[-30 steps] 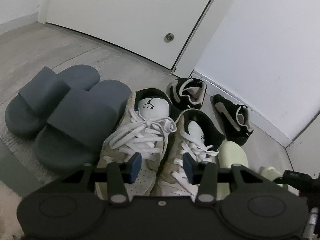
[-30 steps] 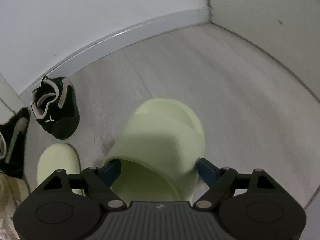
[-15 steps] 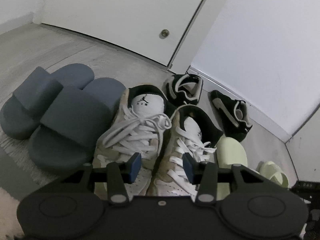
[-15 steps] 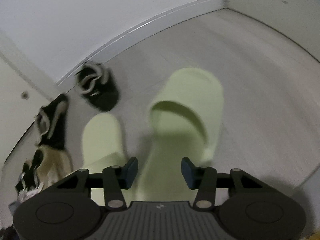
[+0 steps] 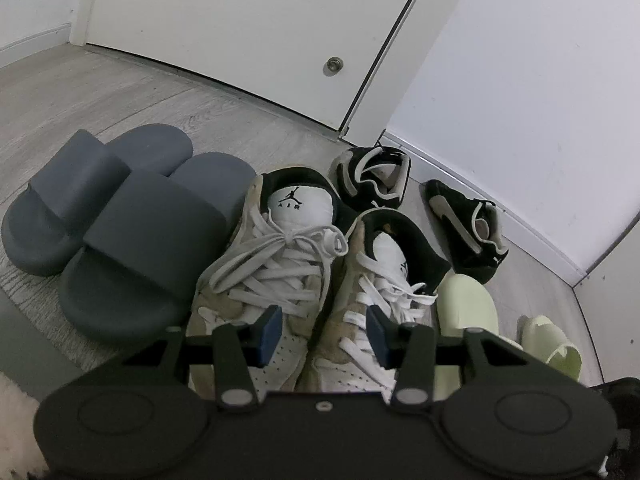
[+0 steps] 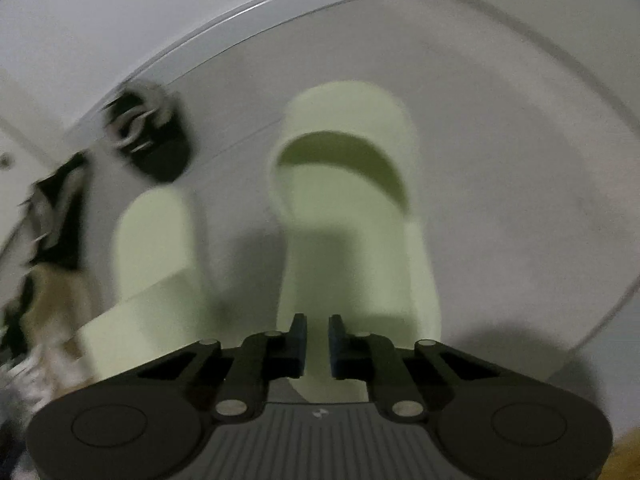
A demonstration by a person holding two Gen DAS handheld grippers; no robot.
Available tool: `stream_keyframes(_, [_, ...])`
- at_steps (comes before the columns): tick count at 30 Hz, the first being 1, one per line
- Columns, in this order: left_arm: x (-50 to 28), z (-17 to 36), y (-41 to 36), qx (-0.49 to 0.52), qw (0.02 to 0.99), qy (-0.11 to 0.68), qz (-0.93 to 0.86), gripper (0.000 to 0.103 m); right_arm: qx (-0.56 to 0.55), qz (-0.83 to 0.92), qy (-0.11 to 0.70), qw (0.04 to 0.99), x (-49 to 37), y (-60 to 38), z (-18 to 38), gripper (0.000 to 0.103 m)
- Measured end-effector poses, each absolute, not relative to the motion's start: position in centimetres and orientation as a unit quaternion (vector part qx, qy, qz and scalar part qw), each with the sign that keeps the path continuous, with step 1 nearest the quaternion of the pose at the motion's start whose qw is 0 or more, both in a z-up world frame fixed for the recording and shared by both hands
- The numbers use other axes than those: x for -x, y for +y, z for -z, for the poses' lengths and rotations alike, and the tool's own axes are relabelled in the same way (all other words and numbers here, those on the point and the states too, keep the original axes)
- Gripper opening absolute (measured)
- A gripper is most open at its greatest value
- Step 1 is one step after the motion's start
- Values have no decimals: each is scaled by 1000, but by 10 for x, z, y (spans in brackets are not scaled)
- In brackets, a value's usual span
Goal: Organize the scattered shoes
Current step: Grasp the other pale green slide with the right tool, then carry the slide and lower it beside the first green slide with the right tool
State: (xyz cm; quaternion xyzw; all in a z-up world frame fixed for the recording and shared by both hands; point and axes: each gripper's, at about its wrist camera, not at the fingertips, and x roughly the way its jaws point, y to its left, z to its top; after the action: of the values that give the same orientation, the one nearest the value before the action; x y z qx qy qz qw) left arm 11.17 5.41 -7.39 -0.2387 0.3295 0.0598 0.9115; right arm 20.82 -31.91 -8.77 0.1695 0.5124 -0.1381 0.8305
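My right gripper (image 6: 318, 336) is shut, with only a thin slit between its pads and nothing in it. It hovers over the heel of a pale green slide (image 6: 352, 208) lying flat on the floor. The slide's mate (image 6: 156, 248) lies to its left. My left gripper (image 5: 324, 334) is open and empty above the toes of two beige-and-white laced sneakers (image 5: 276, 256) standing side by side. In the left wrist view both green slides (image 5: 468, 312) sit to the right of the sneakers. Two dark grey slides (image 5: 132, 240) lie to the sneakers' left.
Two black low shoes (image 5: 372, 176) (image 5: 468, 232) lie apart near the baseboard (image 5: 520, 216), behind the sneakers. A white door (image 5: 240, 20) stands at the back. A grey mat (image 5: 24, 340) and a fluffy white rug edge (image 5: 16, 420) are at the lower left.
My right gripper went from spread wide around the green slide's strap to shut, and drew back to the slide's heel. The slide now lies flat. My left gripper barely moved.
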Motion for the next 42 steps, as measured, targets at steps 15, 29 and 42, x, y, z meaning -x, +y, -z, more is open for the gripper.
stream_keyframes(15, [-113, 75, 52, 233, 911, 334, -62, 47, -186, 58, 546, 815, -212, -307, 96, 18])
stream_keyframes(29, [-114, 75, 52, 232, 910, 337, -64, 47, -244, 155, 520, 804, -215, -341, 101, 15])
stream_keyframes(42, [-113, 75, 53, 229, 910, 340, -64, 48, -115, 206, 326, 915, -228, -321, 66, 82])
